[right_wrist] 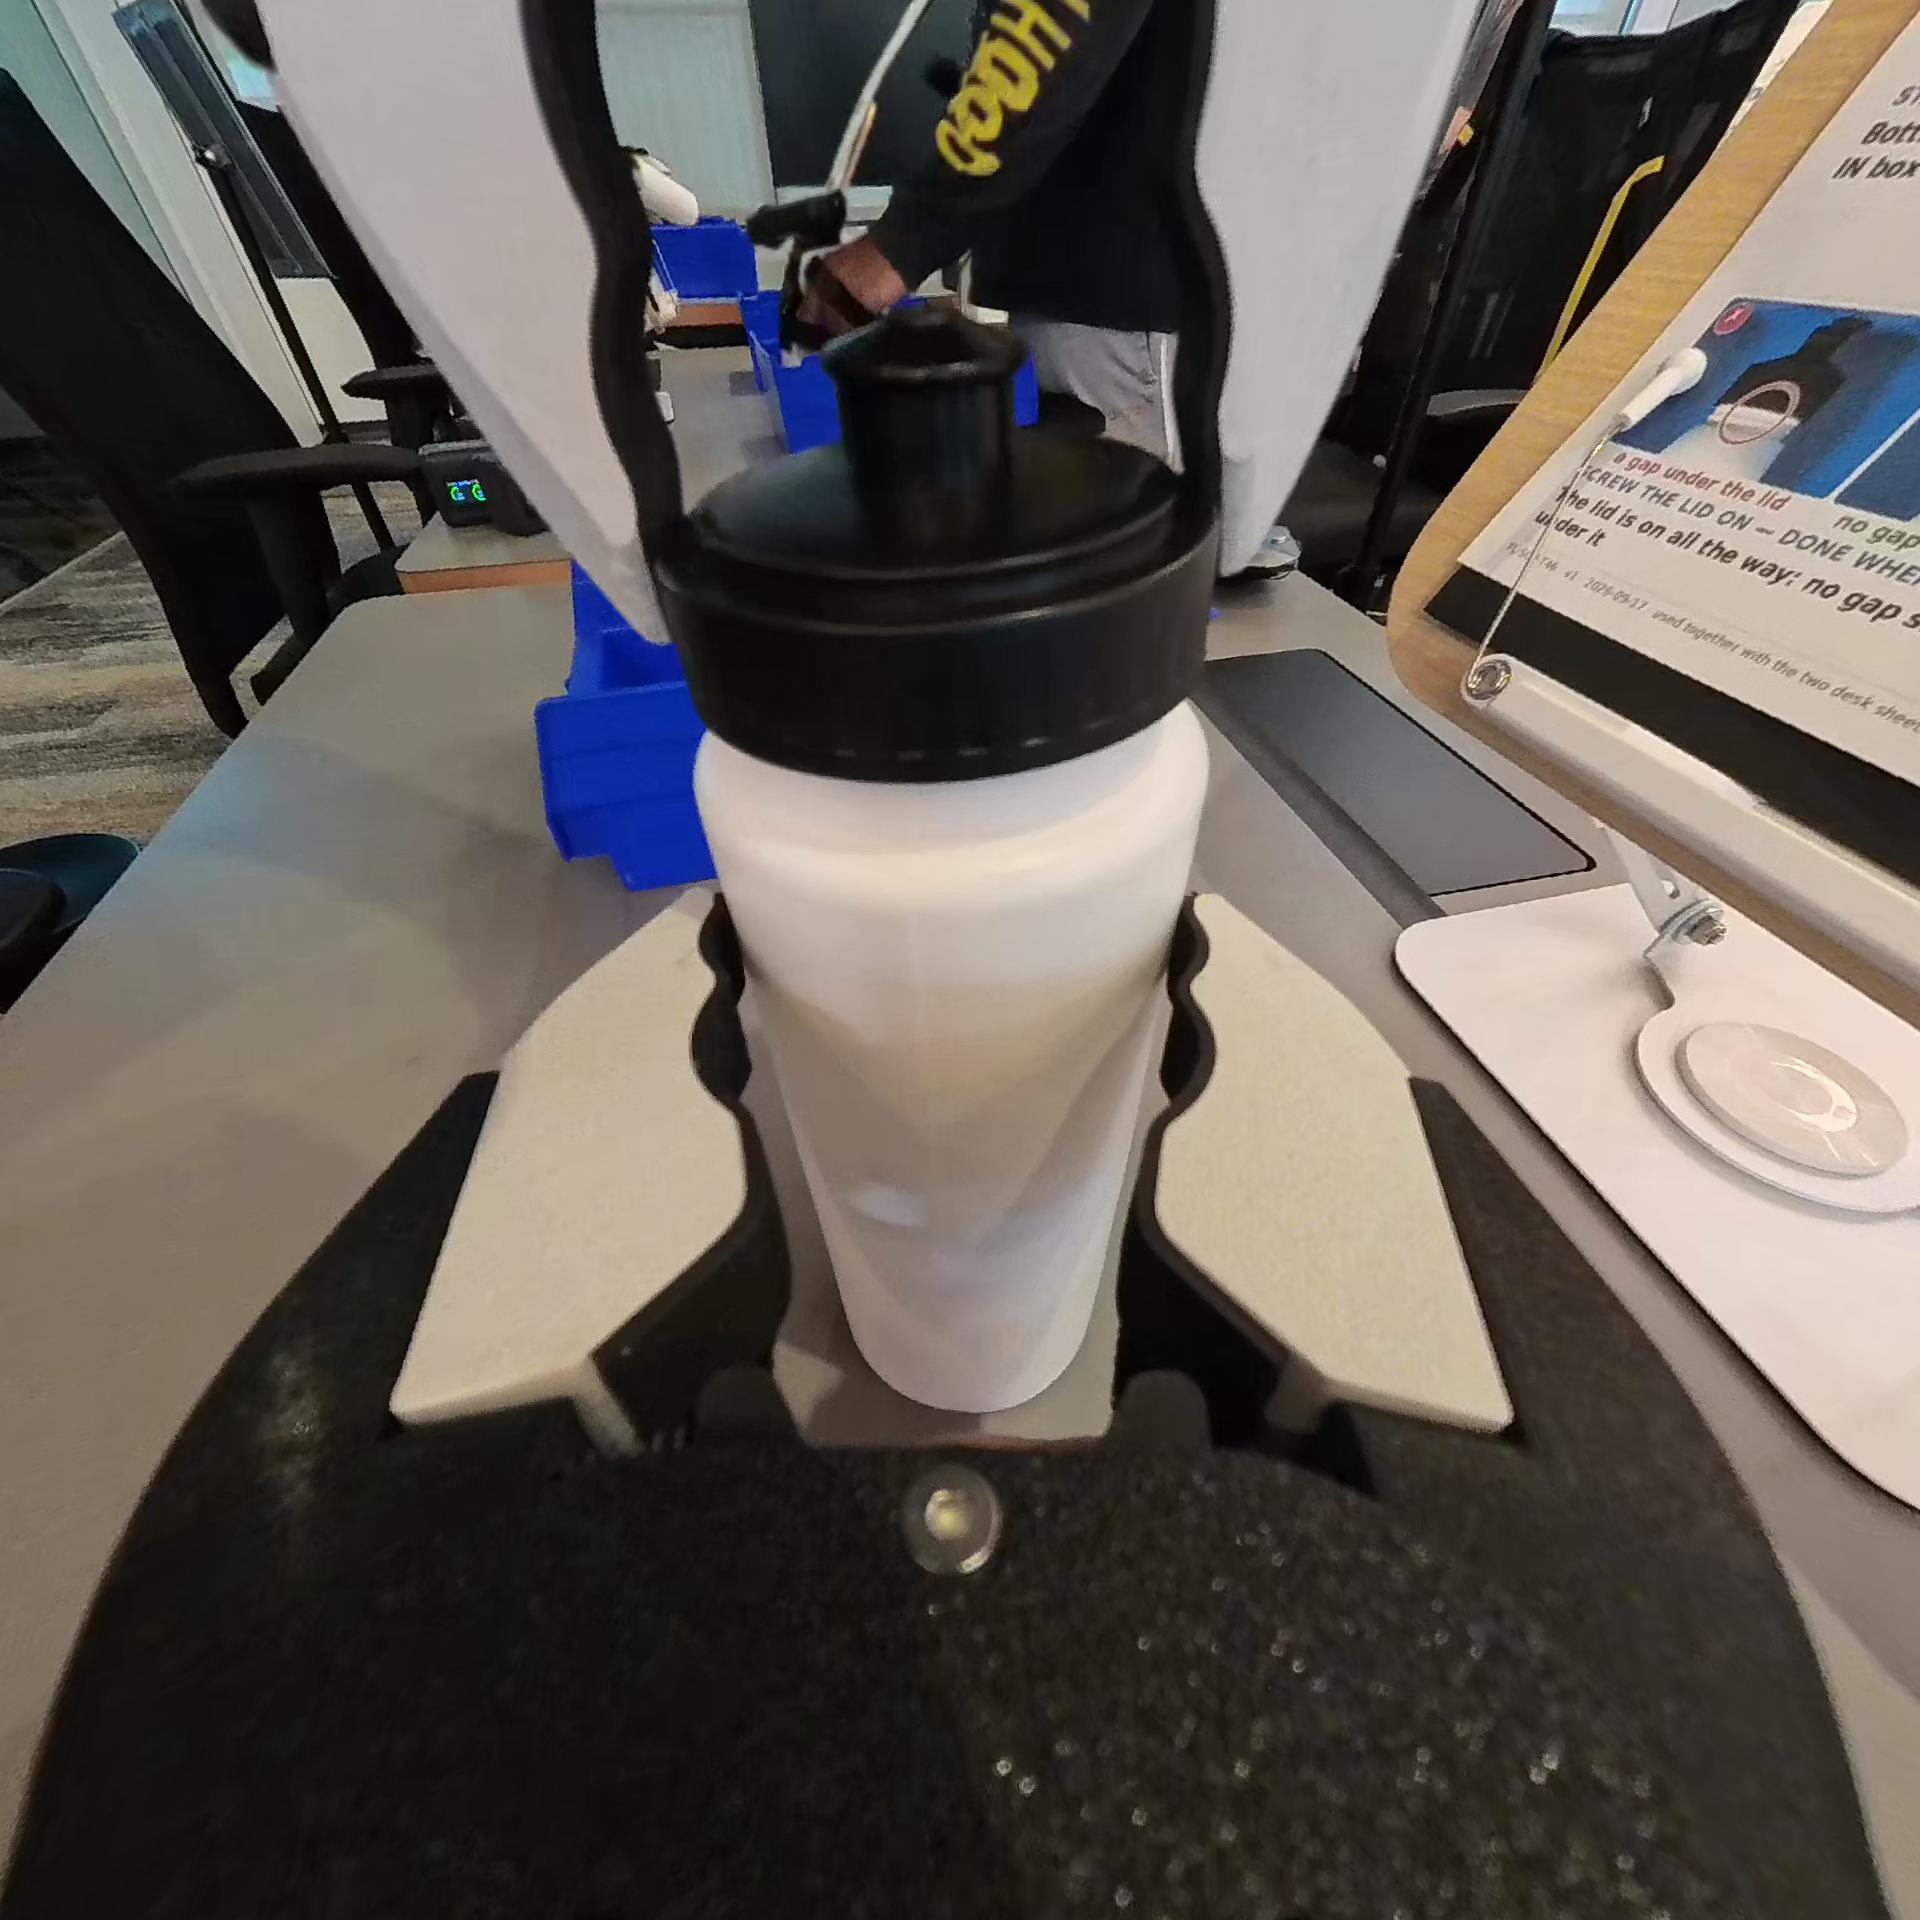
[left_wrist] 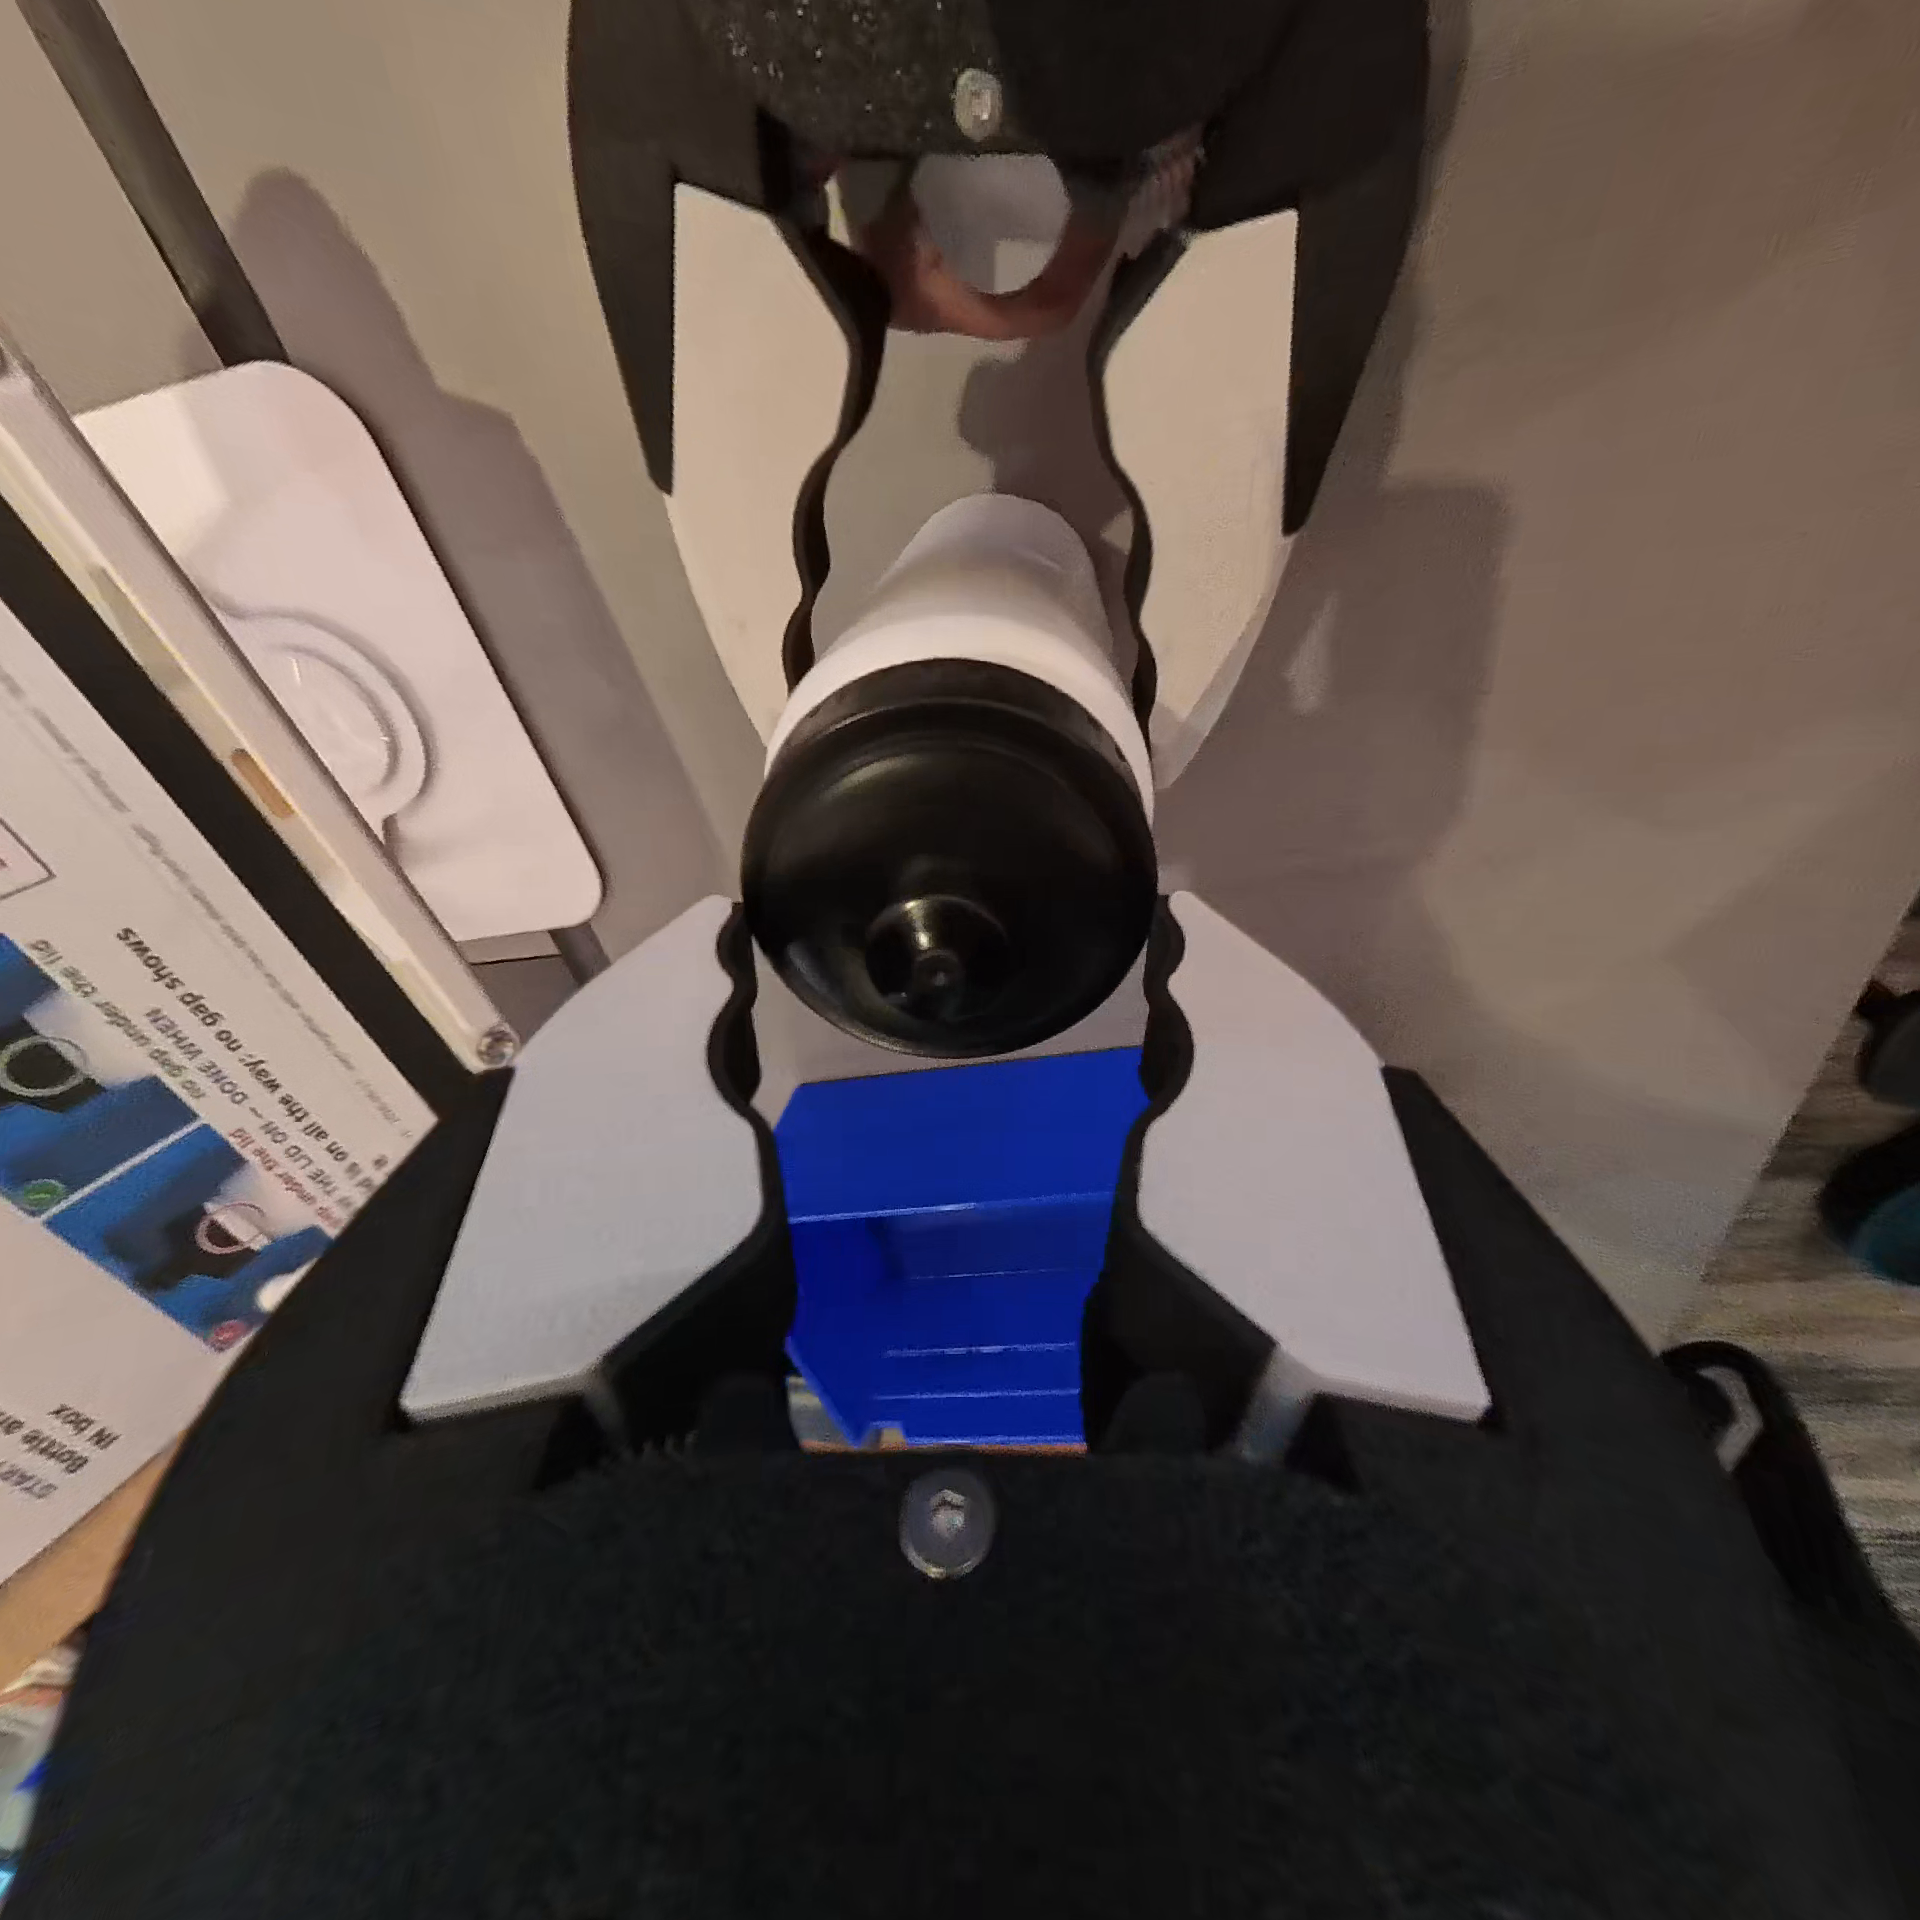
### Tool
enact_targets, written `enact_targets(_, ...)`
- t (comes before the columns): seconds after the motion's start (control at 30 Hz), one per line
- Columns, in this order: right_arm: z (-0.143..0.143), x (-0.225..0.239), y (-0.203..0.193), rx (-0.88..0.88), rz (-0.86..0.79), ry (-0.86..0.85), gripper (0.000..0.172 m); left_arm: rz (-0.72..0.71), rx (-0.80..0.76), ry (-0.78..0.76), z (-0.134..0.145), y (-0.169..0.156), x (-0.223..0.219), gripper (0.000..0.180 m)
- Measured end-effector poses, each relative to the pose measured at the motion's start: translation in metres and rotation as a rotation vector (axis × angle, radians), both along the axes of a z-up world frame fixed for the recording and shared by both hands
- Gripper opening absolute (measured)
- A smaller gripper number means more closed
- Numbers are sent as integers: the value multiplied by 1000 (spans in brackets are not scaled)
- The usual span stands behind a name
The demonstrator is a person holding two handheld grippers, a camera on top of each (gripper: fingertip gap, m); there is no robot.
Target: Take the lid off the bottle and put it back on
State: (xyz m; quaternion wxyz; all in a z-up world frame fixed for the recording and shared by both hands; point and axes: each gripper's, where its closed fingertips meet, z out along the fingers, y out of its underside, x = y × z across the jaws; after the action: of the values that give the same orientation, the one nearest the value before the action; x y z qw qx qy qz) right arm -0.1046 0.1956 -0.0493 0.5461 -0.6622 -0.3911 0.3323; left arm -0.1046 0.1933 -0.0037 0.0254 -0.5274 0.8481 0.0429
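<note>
A white bottle (right_wrist: 956,1091) with a black screw lid (right_wrist: 935,644) stands upright between my right gripper's (right_wrist: 956,935) pads, which press on its body. My left gripper (left_wrist: 951,935) comes from above and its pads close on the lid's (left_wrist: 945,831) rim on both sides. In the right wrist view the left gripper (right_wrist: 935,561) hugs the lid's sides. In the left wrist view the right gripper (left_wrist: 977,623) holds the white body (left_wrist: 987,613) below the lid. The lid sits on the bottle's neck.
A blue bin (right_wrist: 613,748) stands on the grey table (right_wrist: 260,831) behind the bottle and shows below it in the left wrist view (left_wrist: 935,1195). An instruction sheet (right_wrist: 1714,416) on a white-based stand (right_wrist: 1662,1091) is at the right. A person (right_wrist: 1039,156) works at a far table.
</note>
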Motion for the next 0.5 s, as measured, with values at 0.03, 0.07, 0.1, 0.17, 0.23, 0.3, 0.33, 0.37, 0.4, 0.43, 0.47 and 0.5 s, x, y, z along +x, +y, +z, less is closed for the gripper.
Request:
enact_targets(0.03,0,0,0,1,0,-1,79,0,2,-3,0,0,0,72)
enact_targets(0.07,0,0,0,-1,0,1,79,4,5,-9,0,1,0,72)
enact_targets(0.1,0,0,0,-3,0,4,79,6,10,-19,-1,0,1,72)
enact_targets(0.17,0,0,1,-4,-1,9,79,41,-9,-51,0,-3,1,80)
enact_targets(0.23,0,1,1,-6,-3,10,79,131,-31,-105,4,-5,4,91)
enact_targets(0.3,0,0,1,-5,-3,6,79,276,-24,-146,6,-2,3,96)
enact_targets(0.33,0,0,1,-4,-2,3,79,348,-14,-153,6,-2,2,99)
enact_targets(0.37,0,0,1,-5,-2,1,79,409,1,-166,6,-3,1,109)
enact_targets(0.4,0,0,1,-6,-2,0,79,484,31,-198,8,0,2,114)
enact_targets(0.43,0,0,1,-6,-2,1,79,570,51,-240,11,3,4,107)
enact_targets(0.47,0,0,1,-6,-2,1,79,639,41,-279,12,1,6,108)
enact_targets(0.5,0,1,1,-6,-3,1,79,691,32,-308,12,-1,7,112)
